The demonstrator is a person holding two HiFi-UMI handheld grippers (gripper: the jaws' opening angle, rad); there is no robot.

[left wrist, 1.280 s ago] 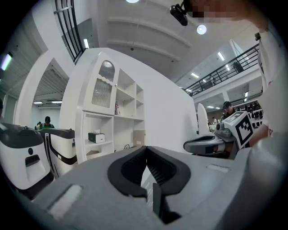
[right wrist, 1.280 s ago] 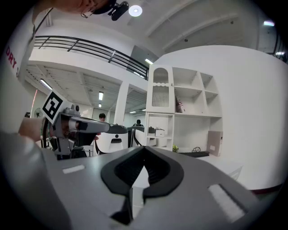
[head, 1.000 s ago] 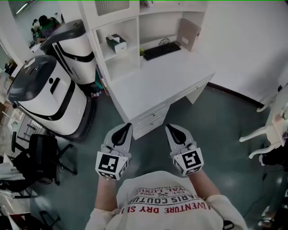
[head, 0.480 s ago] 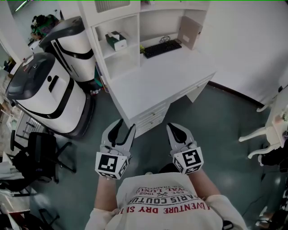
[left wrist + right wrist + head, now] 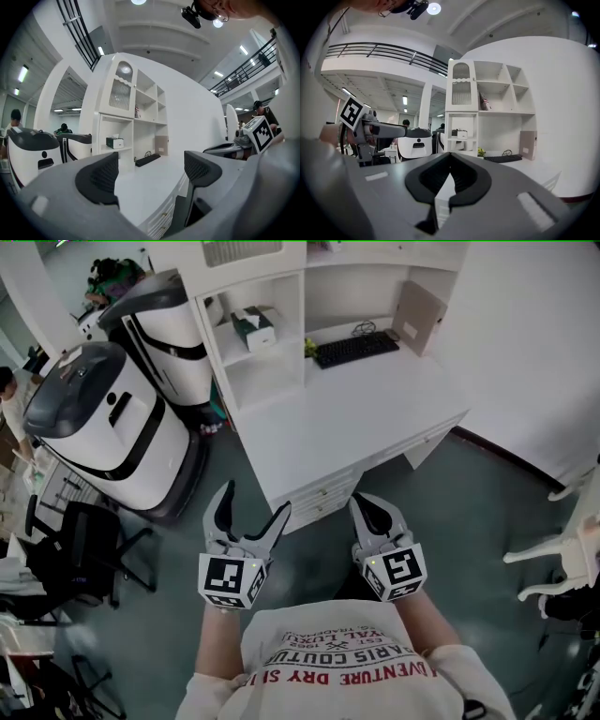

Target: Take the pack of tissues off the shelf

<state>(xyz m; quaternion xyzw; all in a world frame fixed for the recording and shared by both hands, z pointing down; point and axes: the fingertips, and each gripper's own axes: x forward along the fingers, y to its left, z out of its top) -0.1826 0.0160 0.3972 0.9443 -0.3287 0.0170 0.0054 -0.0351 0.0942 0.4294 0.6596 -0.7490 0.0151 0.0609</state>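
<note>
The pack of tissues point(image 5: 252, 327), a dark green and white box, sits on a shelf in the left cubby of the white desk unit point(image 5: 349, 418); it also shows small in the left gripper view point(image 5: 114, 142) and in the right gripper view point(image 5: 461, 133). My left gripper point(image 5: 250, 513) hangs in front of the desk's near corner, far from the pack. Its jaws are opening wide, and nothing lies between them. My right gripper point(image 5: 371, 513) is beside it, shut and empty.
A black keyboard point(image 5: 356, 348) and a brown board point(image 5: 419, 317) rest at the back of the desk. Two big white and grey machines point(image 5: 108, 432) stand to the left of the desk. A black office chair point(image 5: 80, 554) is at lower left, white chairs point(image 5: 558, 549) at right.
The left gripper's jaws have gone from shut to wide open. The head view has shifted a little, so the desk sits slightly more to the right. The right gripper stayed shut.
</note>
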